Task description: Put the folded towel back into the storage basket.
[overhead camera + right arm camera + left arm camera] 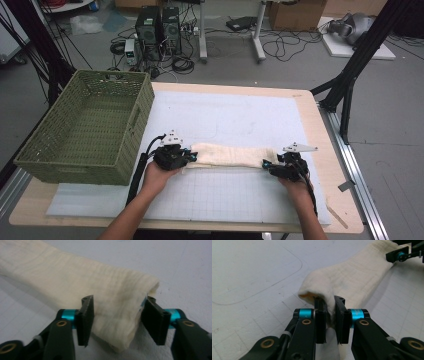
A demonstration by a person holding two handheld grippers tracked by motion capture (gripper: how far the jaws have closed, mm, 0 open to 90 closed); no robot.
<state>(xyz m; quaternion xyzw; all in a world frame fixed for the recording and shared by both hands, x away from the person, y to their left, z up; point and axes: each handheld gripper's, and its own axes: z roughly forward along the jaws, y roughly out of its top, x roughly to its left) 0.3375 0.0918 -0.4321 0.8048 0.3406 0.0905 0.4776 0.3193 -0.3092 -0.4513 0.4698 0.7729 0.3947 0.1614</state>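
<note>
Folded cream cotton towel (230,155), lying as a long narrow band across the white gridded mat (235,195) on the desk (325,150), its long axis running from one hand to the other. We held the left gripper (189,156) at the band's left end, where, in the left gripper view, the jaws were pinched together on a fold of the cloth (352,277). We held the right gripper (267,165) at the opposite end; in the right gripper view its jaws straddled that end of the towel (82,282), the left pad touching the fabric and the right pad just beside the rolled edge, so we judged the grip there not yet made. No earlier picture being at hand, we describe only this stance. The green woven plastic basket (127,165) stood empty to the left of the mat, nearer our left hand (159,177). We judged that the coming move turned on both ends being held along one line, the right jaws closing squarely across the band's width.
</note>
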